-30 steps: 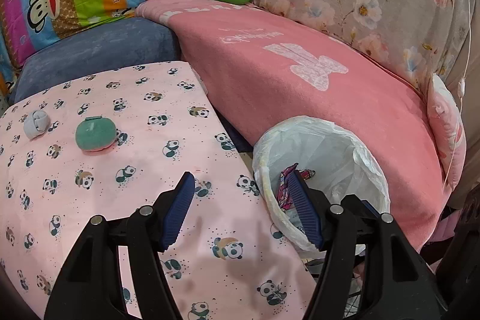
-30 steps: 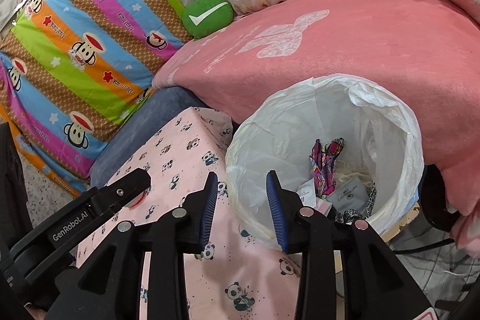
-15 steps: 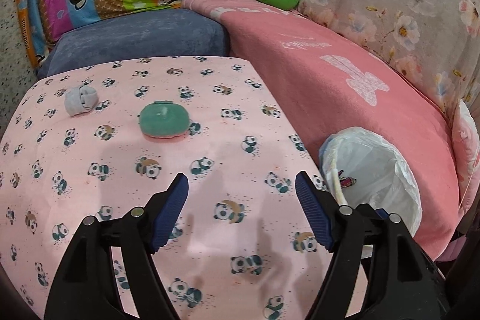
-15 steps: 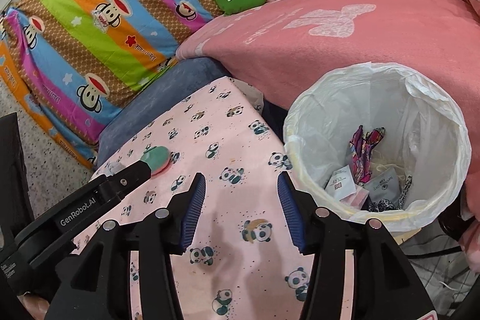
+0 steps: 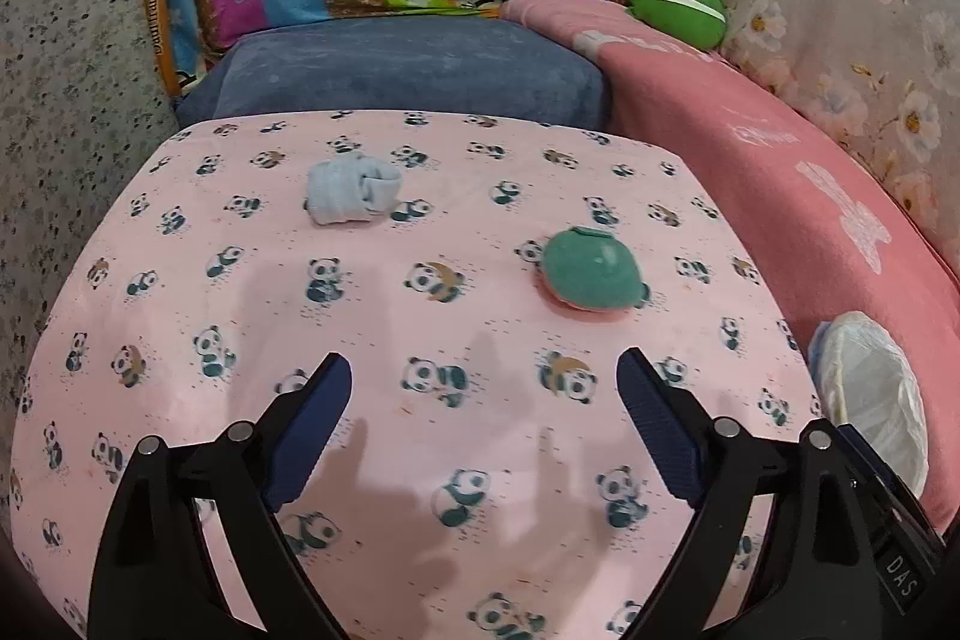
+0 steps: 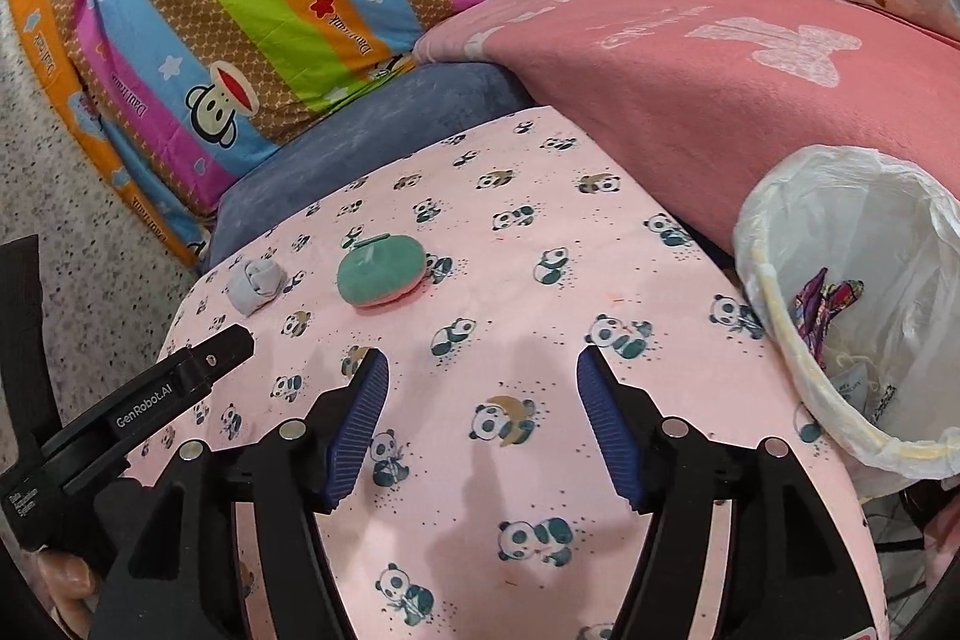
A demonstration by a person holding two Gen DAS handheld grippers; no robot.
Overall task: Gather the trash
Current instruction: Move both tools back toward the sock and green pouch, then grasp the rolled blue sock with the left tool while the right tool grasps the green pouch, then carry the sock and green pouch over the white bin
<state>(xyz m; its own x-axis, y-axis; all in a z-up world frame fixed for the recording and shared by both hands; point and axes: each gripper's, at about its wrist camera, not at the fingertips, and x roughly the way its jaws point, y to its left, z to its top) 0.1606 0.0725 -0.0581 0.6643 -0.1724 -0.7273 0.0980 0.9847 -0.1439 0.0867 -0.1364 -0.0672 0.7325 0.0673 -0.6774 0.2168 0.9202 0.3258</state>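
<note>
Nearby, a rolled pale-blue wad lies beyond both empty, just-widened grippers.

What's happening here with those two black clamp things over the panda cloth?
A person is tidying up with a gripper in each hand. The left gripper and right gripper are both empty, and their jaws have just been opening. They hang above the panda cloth, facing a rolled grey sock and a teal pouch. The lined bin beside the table already holds some trash.
</note>
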